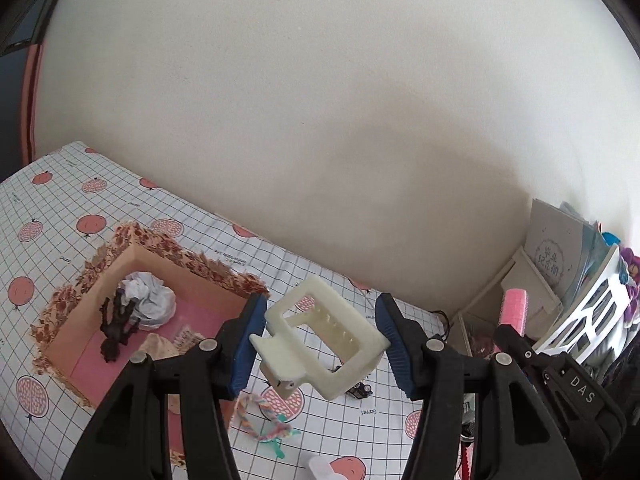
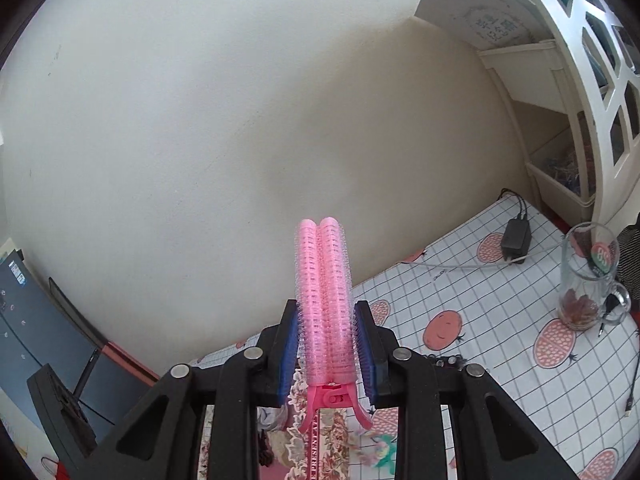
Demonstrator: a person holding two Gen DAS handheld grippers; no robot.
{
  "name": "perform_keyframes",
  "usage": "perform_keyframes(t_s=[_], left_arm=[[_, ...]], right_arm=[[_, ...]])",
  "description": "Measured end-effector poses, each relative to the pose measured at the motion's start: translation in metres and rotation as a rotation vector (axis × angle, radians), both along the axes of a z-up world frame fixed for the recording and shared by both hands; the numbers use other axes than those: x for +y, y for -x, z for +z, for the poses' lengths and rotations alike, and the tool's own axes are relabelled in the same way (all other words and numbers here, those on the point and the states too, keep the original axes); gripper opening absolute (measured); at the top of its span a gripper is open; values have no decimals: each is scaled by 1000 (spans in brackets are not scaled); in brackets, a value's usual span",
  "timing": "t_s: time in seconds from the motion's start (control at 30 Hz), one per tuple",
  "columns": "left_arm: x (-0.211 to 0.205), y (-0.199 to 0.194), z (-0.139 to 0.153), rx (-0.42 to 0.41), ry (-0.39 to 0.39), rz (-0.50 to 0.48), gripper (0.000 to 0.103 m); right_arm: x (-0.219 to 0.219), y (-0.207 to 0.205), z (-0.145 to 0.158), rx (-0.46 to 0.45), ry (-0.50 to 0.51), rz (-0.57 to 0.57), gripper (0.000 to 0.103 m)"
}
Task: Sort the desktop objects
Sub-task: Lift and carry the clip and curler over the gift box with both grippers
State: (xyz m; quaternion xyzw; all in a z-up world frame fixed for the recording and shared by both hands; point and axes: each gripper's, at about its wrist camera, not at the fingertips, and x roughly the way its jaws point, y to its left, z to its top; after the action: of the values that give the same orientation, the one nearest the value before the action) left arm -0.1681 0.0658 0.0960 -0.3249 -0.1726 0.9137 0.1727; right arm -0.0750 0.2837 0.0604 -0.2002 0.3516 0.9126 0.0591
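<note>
"das" on black gripper body [image 1: 582,390], "garnet" on tablecloth [image 1: 369,412]

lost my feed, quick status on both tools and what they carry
Left tool shut on cream plastic claw hair clip. Right tool shut on pink double-roller hair clip. Both above table; nothing in the way.
</note>
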Motion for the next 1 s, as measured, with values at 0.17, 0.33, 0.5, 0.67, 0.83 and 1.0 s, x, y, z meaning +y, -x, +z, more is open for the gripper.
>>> perform_keyframes(t_s=[0.17,0.33,0.5,0.67,0.83,1.0], left_arm=[[-45,8,-5,-28,-22,82,58],[-89,15,-12,-52,-61,148,58],[-119,19,-11,-41,-70,188,58],[-140,21,-12,-45,-87,213,58],[-154,25,-18,-58,-103,222,58],[-160,28,-23,-74,-103,221,58]], right_arm=[[-36,15,-2,-6,-17,71,29],[-68,28,-3,-12,-32,125,29],[-97,41,-11,-22,-36,177,29],[-123,52,-18,-40,-60,225,29],[-140,59,-22,-56,-81,251,29],[-152,69,-28,-84,-88,271,29]])
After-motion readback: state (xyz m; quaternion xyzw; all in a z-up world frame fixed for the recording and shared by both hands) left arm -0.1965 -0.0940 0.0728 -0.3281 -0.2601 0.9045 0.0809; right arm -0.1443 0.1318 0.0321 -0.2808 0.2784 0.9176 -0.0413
